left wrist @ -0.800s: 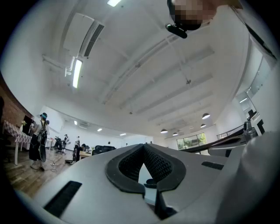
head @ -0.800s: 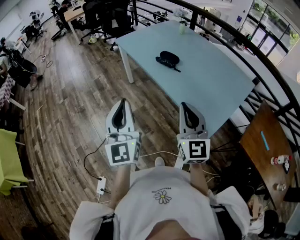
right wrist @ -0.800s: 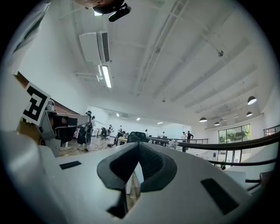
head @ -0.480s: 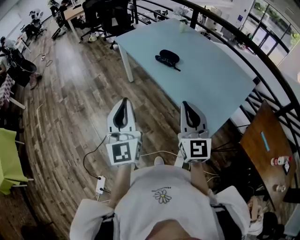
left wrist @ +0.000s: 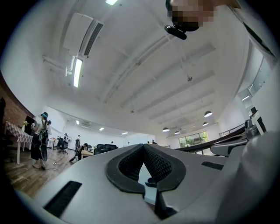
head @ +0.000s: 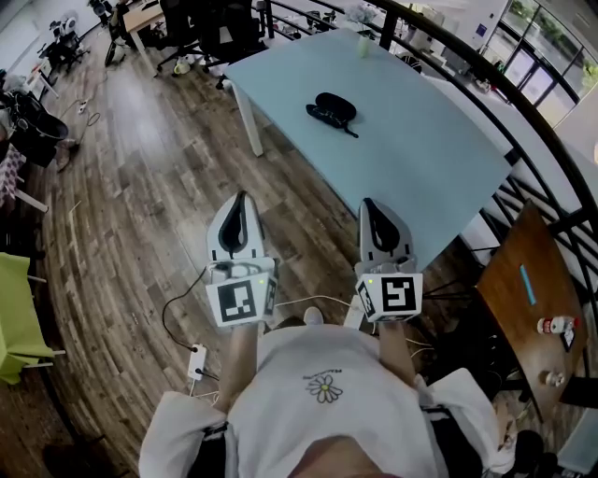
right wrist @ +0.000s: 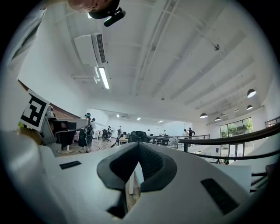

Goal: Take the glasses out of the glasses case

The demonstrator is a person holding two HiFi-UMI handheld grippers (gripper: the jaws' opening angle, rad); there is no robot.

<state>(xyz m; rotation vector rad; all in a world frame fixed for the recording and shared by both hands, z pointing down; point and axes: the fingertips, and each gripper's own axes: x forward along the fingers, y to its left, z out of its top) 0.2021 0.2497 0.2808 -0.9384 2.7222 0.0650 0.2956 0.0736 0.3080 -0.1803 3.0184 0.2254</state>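
Observation:
The black glasses case [head: 332, 107] lies closed on the pale blue table [head: 420, 159], far ahead of both grippers. My left gripper [head: 241, 198] and right gripper [head: 368, 203] are held side by side over the wooden floor, short of the table's near corner. Both are shut with nothing between the jaws. In the left gripper view the left gripper [left wrist: 143, 147] has its tips together, and a small dark shape shows on the pale table top through the gap below them. In the right gripper view the right gripper [right wrist: 139, 143] is also closed, with a white table leg [right wrist: 130, 183] showing behind it.
A black curved railing [head: 486, 84] runs behind the table. A brown side table [head: 523, 280] with a bottle stands lower right. Office chairs [head: 215, 28] are at the far end, a green seat [head: 14, 317] at left, and a power strip [head: 196, 355] with its cable lies on the floor.
Both grippers keep their place in front of my body and stay shut. The head view has shifted slightly, so the table and case sit a little higher in the picture.

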